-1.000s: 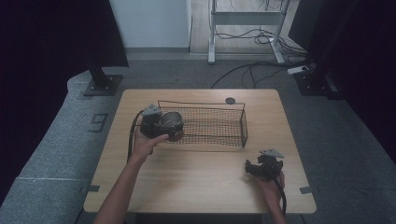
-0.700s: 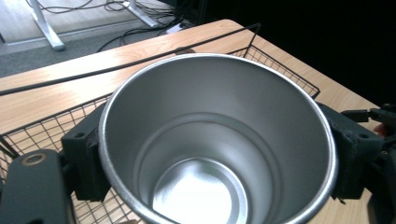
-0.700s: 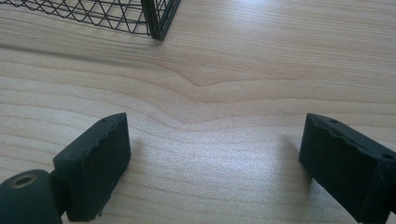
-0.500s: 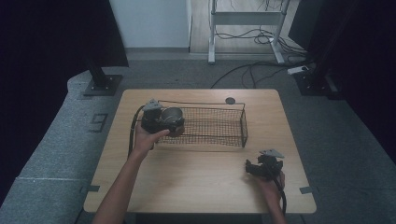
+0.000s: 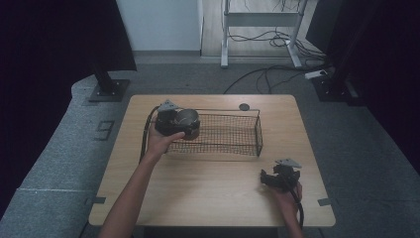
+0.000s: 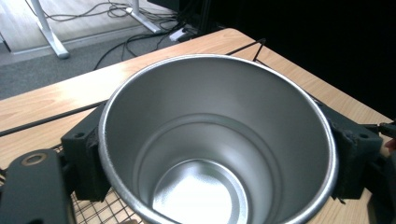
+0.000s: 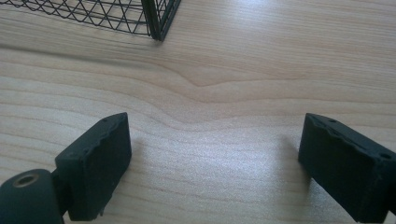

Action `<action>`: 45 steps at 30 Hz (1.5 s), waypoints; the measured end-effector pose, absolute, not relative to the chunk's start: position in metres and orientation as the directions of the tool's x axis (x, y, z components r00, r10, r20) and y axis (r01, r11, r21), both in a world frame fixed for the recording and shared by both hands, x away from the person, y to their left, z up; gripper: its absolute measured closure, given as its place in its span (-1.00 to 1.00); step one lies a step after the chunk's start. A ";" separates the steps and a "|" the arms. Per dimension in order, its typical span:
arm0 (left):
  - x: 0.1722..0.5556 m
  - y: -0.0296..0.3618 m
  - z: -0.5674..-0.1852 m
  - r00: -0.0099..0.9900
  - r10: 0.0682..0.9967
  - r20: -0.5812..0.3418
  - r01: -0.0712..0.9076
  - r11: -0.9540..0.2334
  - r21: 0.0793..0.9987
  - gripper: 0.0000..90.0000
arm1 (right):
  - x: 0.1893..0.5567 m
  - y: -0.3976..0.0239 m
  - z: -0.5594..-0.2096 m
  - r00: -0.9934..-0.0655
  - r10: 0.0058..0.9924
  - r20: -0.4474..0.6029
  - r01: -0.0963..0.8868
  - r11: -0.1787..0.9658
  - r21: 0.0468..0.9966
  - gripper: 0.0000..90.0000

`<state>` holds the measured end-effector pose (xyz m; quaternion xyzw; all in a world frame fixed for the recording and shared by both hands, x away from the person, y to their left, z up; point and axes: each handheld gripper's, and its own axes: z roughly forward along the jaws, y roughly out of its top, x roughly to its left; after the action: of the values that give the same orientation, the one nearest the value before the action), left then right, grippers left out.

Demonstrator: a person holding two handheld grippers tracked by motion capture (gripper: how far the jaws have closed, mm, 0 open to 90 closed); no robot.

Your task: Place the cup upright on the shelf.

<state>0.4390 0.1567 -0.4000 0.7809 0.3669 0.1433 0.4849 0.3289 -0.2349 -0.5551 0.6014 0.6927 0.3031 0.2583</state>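
Observation:
A shiny steel cup [image 5: 188, 120] is held over the left end of the black wire basket [image 5: 233, 135]. My left gripper [image 5: 179, 125] is shut on the steel cup [image 6: 215, 154], its two black jaws pressed against the cup's outer wall on either side. The cup's mouth faces the left gripper camera and its inside holds nothing. My right gripper [image 5: 270, 178] rests low on the wooden table [image 5: 213, 198] near its front right. In the right gripper view its jaws stand wide apart over bare wood, and a corner of the basket [image 7: 159, 18] lies ahead.
A small dark disc [image 5: 243, 106] lies on the table behind the basket. Beyond the table are a grey carpet, cables [image 5: 267, 74] and a metal frame's legs [image 5: 225, 34]. Dark curtains stand at both sides.
My left gripper has carried the steel cup a little to the right, further over the basket's left end. The right gripper has stayed where it was.

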 end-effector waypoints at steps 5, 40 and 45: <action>0.446 0.154 -0.405 0.683 0.716 -0.145 0.452 -0.259 0.853 -0.68 | 0.329 -0.235 -0.555 -0.143 0.990 0.008 0.676 0.091 0.731 -0.79; 0.491 0.135 -0.439 0.679 0.708 -0.195 0.536 -0.296 0.790 -0.68 | 0.328 -0.235 -0.555 -0.145 0.989 0.009 0.673 0.092 0.734 -0.75; 0.493 0.131 -0.446 0.678 0.710 -0.188 0.548 -0.318 0.774 -0.68 | 0.328 -0.235 -0.555 -0.145 0.989 0.009 0.673 0.092 0.734 -0.75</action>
<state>0.4934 0.1307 -0.4456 0.8064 0.3899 0.0935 0.4347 0.3284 -0.2349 -0.5550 0.6003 0.6922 0.3057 0.2589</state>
